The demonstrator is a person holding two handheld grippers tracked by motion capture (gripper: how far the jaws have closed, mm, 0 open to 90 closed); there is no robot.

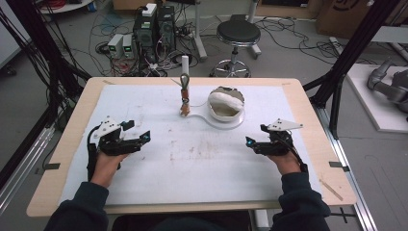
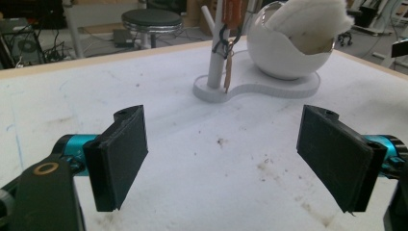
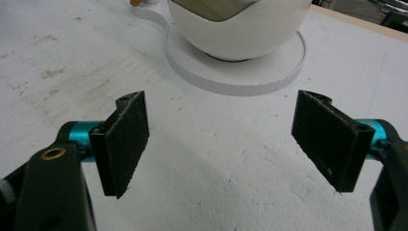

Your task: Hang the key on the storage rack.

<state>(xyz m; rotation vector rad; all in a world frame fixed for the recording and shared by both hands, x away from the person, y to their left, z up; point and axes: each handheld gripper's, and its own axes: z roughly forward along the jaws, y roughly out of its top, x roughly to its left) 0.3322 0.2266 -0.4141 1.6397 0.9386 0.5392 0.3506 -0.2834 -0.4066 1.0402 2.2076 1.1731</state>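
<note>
A white stand with a flat base (image 1: 219,123) sits at the back middle of the white mat (image 1: 192,163). On it rests a white egg-like bowl (image 1: 226,107) holding a white fluffy wad (image 2: 312,17). A thin post (image 2: 215,67) on the same base carries a hanging ring with a brown tag (image 1: 184,96). My left gripper (image 1: 144,137) lies low over the mat at the left, open, nothing between its pads (image 2: 127,154). My right gripper (image 1: 250,143) is at the right, open too and empty, pointing at the bowl (image 3: 240,29).
The mat is stained in the middle. The wooden table edge (image 1: 308,110) runs around it. Beyond the table stand a black stool (image 1: 237,33), computer boxes (image 1: 155,28) and loose cables. Black frame poles (image 1: 351,53) rise at both sides.
</note>
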